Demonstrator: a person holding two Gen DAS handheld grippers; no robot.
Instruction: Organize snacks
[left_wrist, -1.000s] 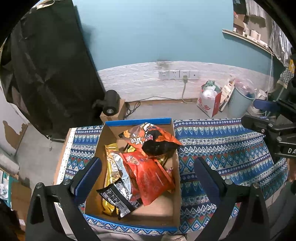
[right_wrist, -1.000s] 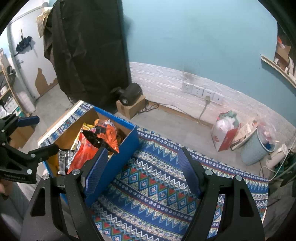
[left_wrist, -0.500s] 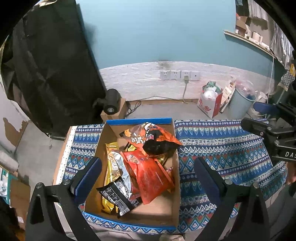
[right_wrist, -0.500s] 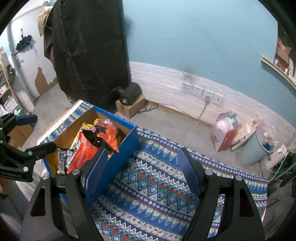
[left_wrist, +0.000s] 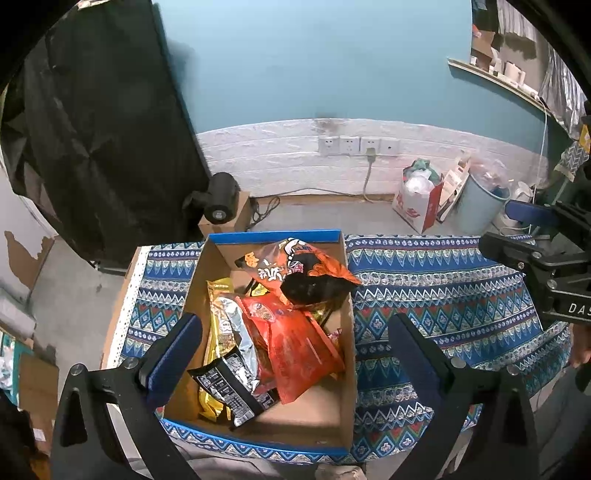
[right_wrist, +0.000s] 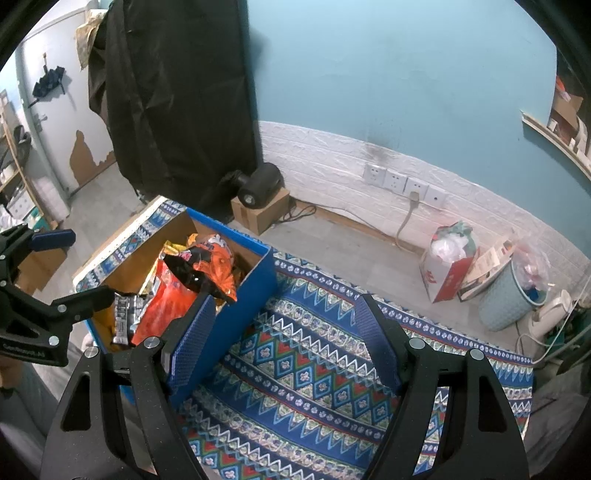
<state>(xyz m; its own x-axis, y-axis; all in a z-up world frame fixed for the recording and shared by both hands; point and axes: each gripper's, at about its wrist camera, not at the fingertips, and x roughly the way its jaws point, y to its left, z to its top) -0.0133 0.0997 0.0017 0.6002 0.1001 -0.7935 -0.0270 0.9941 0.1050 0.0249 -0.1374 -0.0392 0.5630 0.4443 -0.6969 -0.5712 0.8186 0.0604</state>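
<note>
both wide open, gripping nothing: left tool (left_wrist: 293, 345) above snack box (left_wrist: 345, 332), right tool (right_wrist: 284, 325) over patterned surface (right_wrist: 306, 369)

One cardboard box (left_wrist: 258, 428) is shown, with about five snack bags (left_wrist: 299, 347) counted inside; two tools (left_wrist: 295, 354) are seen.

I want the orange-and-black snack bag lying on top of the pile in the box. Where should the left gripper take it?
Probably grip the crinkled orange-and-black snack bag at its raised right corner, which juts over the cardboard box wall. Bring the open left gripper down from above, pads across the flat seam. The bag tilts on the red foil packet, so its middle looks puffy and likelier to slip.
</note>
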